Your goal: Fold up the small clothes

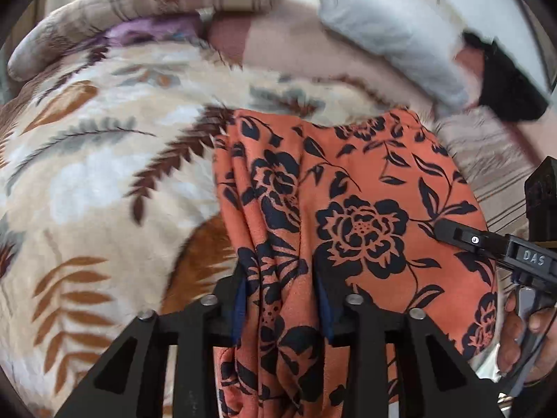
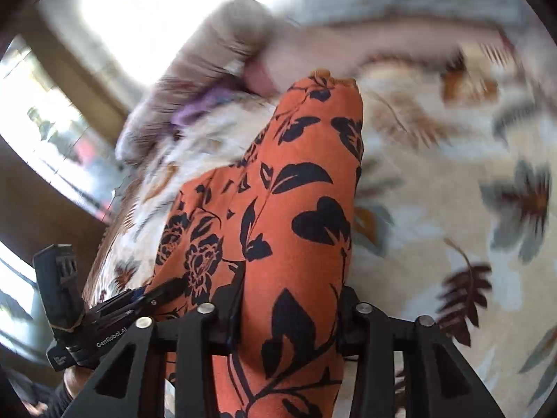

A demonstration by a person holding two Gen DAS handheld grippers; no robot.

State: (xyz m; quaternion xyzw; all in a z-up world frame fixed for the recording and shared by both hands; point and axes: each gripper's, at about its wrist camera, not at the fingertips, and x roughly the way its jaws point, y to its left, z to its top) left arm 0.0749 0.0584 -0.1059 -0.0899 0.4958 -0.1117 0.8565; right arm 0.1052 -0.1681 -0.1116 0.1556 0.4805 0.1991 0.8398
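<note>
An orange garment with a black flower print hangs bunched over the bed. In the left wrist view my left gripper is shut on a gathered fold of it, blue pads pressing the cloth from both sides. My right gripper comes in from the right edge and touches the same cloth, with a hand behind it. In the right wrist view the orange garment runs up between my right gripper fingers, which are shut on it. My left gripper holds the cloth's lower left edge.
A cream blanket with brown and grey leaves covers the bed under the garment. A striped beige cover, a purple cloth, a white pillow and a black item lie at the far side. A bright window is on the left.
</note>
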